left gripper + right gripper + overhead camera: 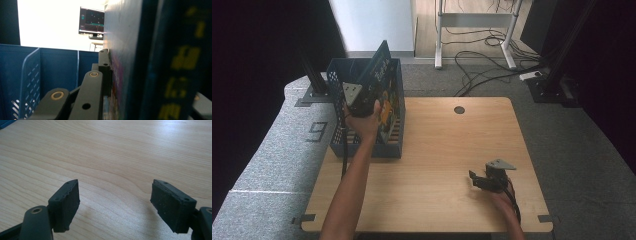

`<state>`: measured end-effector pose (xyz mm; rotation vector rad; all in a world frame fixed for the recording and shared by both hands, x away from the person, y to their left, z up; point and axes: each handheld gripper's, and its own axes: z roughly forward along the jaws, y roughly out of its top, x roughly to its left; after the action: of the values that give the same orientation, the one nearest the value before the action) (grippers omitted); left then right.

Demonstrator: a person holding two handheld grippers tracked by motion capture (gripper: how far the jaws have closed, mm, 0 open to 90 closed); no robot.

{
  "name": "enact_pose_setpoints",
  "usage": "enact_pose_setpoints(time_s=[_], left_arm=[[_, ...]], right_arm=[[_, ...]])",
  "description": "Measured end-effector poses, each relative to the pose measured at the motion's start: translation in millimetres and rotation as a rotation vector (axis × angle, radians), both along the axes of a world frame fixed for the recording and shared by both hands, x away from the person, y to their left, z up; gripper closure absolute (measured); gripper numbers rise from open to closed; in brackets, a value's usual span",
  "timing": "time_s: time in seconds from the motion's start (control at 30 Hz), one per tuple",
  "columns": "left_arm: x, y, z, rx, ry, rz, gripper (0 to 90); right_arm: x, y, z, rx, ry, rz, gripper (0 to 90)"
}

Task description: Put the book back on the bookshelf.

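Note:
A dark blue book with yellow lettering stands tilted in a blue perforated crate at the table's far left. My left gripper is shut on the book's near edge, inside the crate. In the left gripper view the book sits between the jaws, one jaw flat against its cover, and the crate wall lies behind. My right gripper rests low over the wooden table at the near right, open. In the right gripper view the gripper has bare wood between its pads.
A round cable hole is at the table's far edge. Beyond the table are grey floor mats, desk legs and loose cables. A monitor shows far off in the left gripper view. A blue corner shows at the right gripper view's top left.

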<state>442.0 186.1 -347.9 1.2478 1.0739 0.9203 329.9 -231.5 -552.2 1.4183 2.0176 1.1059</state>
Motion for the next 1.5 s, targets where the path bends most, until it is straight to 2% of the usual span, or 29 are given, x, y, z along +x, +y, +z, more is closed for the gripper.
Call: enact_pose_setpoints(time_s=[0.3, 0.5, 0.93, 1.13, 1.3, 1.5], left_arm=[[7.7, -2.7, -13.8, 0.011, 0.045, 0.0, 82.0], [8.3, -7.5, -19.3, 0.018, 0.048, -0.002, 81.8], [11.3, -18.2, -41.3, 0.052, 0.096, -0.01, 80.9], [6.9, -21.1, -41.5, 0.061, 0.077, -0.004, 80.1], [0.8, -24.6, -39.8, 0.103, 0.067, -0.01, 78.7], [-2.2, -26.8, -38.8, 0.109, 0.063, -0.024, 75.3]], right_arm=[[0.2, -0.1, -0.1, 0.0, -0.002, 0.002, 22.3], [0.4, -0.1, -0.1, 0.001, 0.001, 0.004, 22.2], [0.1, 0.6, -0.1, 0.002, 0.004, 0.024, 21.6], [-0.2, 2.1, -0.1, -0.01, 0.006, 0.03, 21.6], [-0.4, 2.9, -0.2, -0.012, 0.008, 0.028, 21.6], [-1.0, 4.0, -0.3, -0.017, 0.005, 0.031, 21.5]])
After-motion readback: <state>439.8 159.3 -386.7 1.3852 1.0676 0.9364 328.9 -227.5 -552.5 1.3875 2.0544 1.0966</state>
